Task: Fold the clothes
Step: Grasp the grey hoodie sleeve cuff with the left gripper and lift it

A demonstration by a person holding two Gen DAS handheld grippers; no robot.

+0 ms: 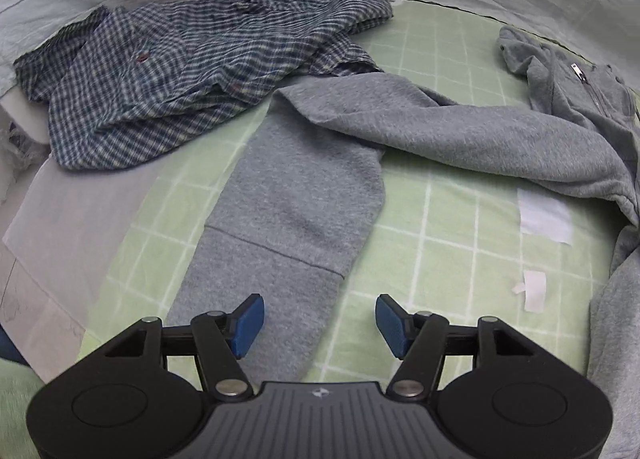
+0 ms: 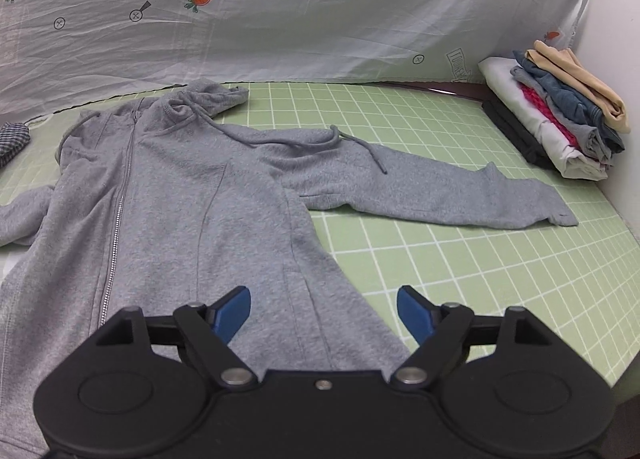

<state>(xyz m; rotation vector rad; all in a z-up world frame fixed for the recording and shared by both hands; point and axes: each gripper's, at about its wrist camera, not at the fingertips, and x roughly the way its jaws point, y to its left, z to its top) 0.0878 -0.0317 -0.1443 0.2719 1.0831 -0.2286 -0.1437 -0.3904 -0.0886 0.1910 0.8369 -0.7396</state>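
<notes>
A grey zip hoodie (image 2: 176,199) lies spread front-up on the green checked mat (image 2: 460,271), hood toward the back, one sleeve (image 2: 432,195) stretched to the right. Its other sleeve (image 1: 296,219) shows in the left wrist view, bent at the elbow, with the cuff end under my left gripper (image 1: 320,325). That gripper is open and empty just above the cuff. My right gripper (image 2: 324,315) is open and empty over the hoodie's lower right hem. A crumpled blue checked shirt (image 1: 192,67) lies at the mat's far left.
A stack of folded clothes (image 2: 560,123) sits at the mat's back right corner. A white sheet with carrot prints (image 2: 280,11) hangs behind the mat. White paper labels (image 1: 544,215) lie on the mat near the left sleeve.
</notes>
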